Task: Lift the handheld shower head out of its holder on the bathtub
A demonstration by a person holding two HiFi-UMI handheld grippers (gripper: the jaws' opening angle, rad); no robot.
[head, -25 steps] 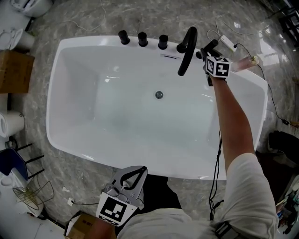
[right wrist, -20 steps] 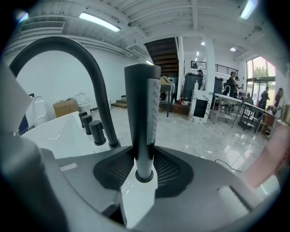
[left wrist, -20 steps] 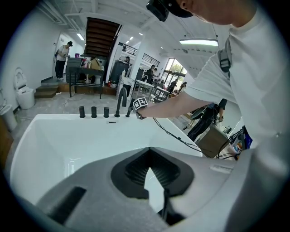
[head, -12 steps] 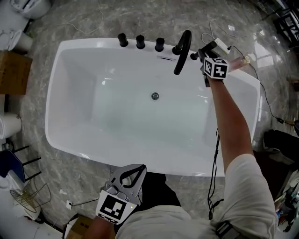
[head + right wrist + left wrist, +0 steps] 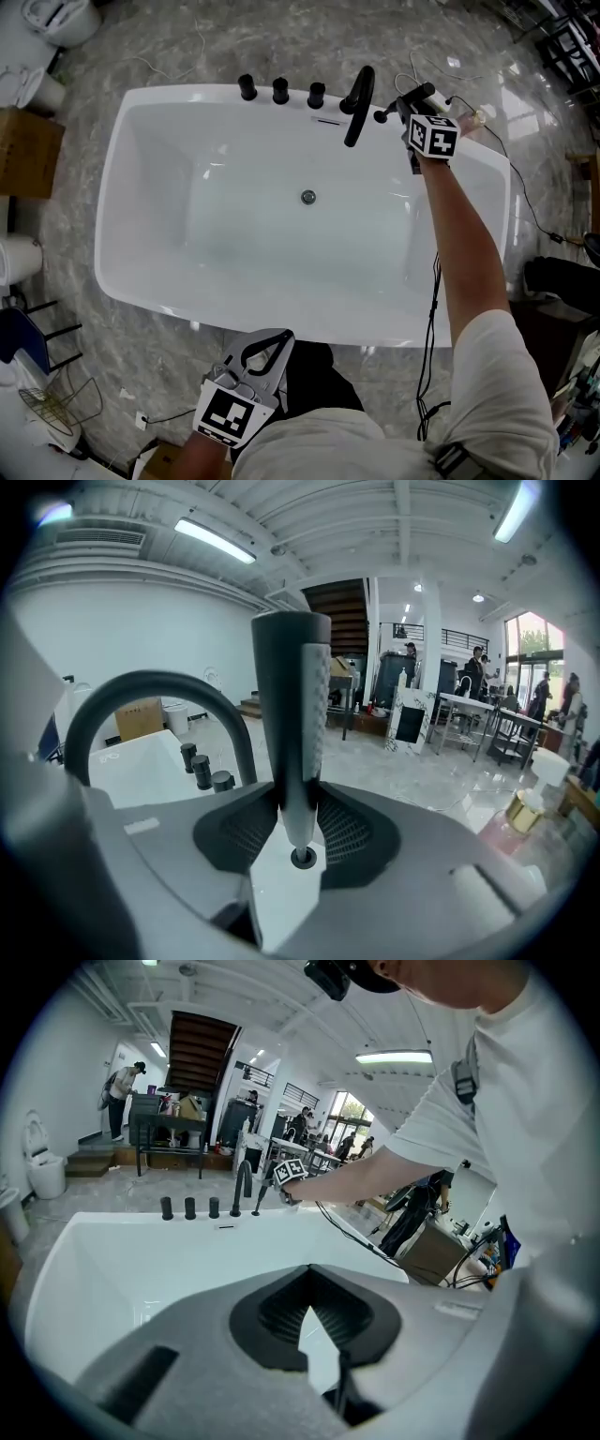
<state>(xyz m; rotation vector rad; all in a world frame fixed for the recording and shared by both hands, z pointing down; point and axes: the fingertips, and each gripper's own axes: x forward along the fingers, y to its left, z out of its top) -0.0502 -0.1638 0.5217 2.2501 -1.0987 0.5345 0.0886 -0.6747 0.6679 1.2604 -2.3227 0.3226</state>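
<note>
Now the dark handheld shower head (image 5: 291, 724) stands upright, long axis vertical, clamped in the right gripper (image 5: 298, 832) beside the curved faucet (image 5: 155, 681) above the bathtub (image 5: 108, 234) rim. The left gripper (image 5: 307, 1279) is closed and empty.

Grey veined marble floor (image 5: 187, 47) fills the head view, glossy with glare at one o'clock. A cardboard box (image 5: 23, 155) sits at nine o'clock, a toilet (image 5: 56, 14) at eleven and a wire basket (image 5: 52, 403) at eight. In the right gripper view a white wall (image 5: 122, 639) stands at nine o'clock, a strip light (image 5: 214, 541) glows at eleven, and a dark staircase (image 5: 337, 597) rises at twelve. Tables (image 5: 473, 710) and tall bright windows (image 5: 532, 639) are at three.
</note>
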